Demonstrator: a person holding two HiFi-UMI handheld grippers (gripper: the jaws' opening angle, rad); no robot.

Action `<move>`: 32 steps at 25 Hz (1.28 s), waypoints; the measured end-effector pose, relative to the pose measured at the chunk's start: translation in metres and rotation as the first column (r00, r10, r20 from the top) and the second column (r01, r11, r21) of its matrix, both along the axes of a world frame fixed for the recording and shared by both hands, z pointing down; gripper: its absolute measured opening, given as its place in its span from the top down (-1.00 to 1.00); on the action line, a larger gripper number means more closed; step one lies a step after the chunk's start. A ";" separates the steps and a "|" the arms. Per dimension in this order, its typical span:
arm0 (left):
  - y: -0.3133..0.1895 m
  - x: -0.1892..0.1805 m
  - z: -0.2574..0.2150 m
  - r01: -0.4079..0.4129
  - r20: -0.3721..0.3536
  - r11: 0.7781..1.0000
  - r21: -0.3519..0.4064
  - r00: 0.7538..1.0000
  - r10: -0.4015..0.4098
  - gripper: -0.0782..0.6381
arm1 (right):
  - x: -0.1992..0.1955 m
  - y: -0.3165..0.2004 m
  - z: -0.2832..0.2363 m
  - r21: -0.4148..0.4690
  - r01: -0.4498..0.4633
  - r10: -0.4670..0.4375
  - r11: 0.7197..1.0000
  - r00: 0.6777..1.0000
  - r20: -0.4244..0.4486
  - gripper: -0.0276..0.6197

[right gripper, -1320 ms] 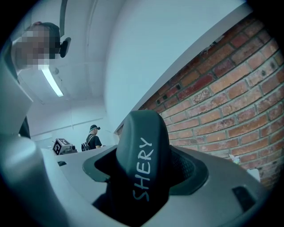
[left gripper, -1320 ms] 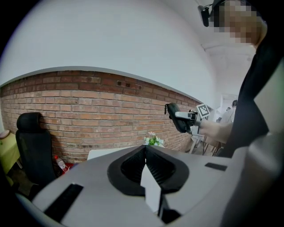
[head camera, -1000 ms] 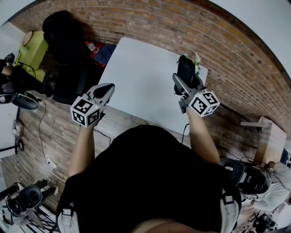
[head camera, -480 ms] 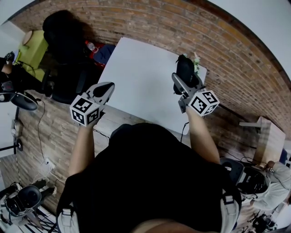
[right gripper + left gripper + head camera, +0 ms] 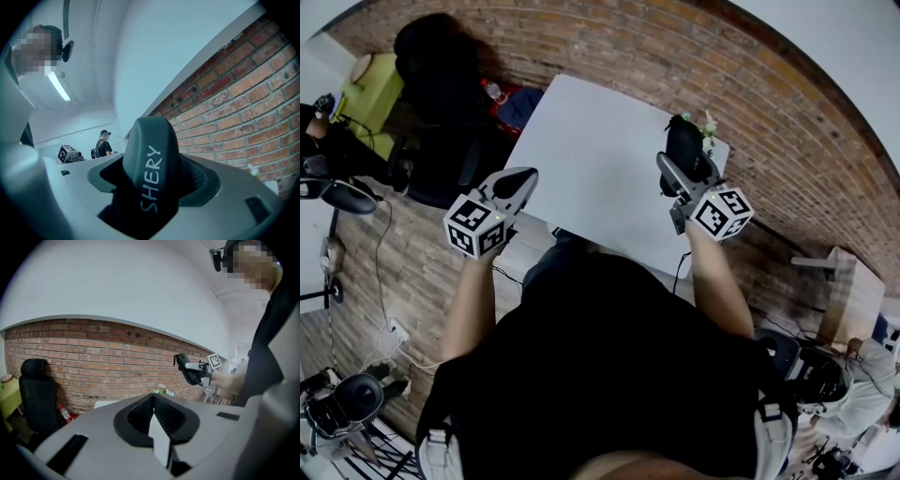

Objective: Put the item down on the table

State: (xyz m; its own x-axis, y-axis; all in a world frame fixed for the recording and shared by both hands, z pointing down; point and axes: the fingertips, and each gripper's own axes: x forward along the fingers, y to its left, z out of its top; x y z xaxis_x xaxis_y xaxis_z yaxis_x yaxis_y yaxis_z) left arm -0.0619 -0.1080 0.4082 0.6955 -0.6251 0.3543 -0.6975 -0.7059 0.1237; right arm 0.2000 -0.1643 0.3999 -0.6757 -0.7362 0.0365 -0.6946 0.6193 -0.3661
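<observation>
Over the far right corner of the white table (image 5: 581, 150), our right gripper (image 5: 680, 161) is clamped on the dark case (image 5: 151, 159) lettered SHERY, and we hold it in the air clear of the tabletop, near a small green plant (image 5: 707, 127). Our left gripper (image 5: 517, 184) hangs at the table's near left edge, its jaws pressed together with nothing between them, well apart from the case.
</observation>
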 end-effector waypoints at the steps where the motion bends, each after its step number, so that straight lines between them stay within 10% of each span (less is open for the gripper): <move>1: 0.001 -0.004 0.001 0.003 0.001 1.000 -0.003 1.000 -0.003 0.75 | -0.003 0.000 0.000 -0.001 0.000 0.000 1.000 1.000 0.001 -0.14; 32: -0.063 -0.044 0.019 -0.026 -0.007 0.999 -0.043 1.000 0.026 0.75 | -0.042 -0.049 0.005 -0.028 -0.012 0.012 1.000 1.000 0.000 -0.14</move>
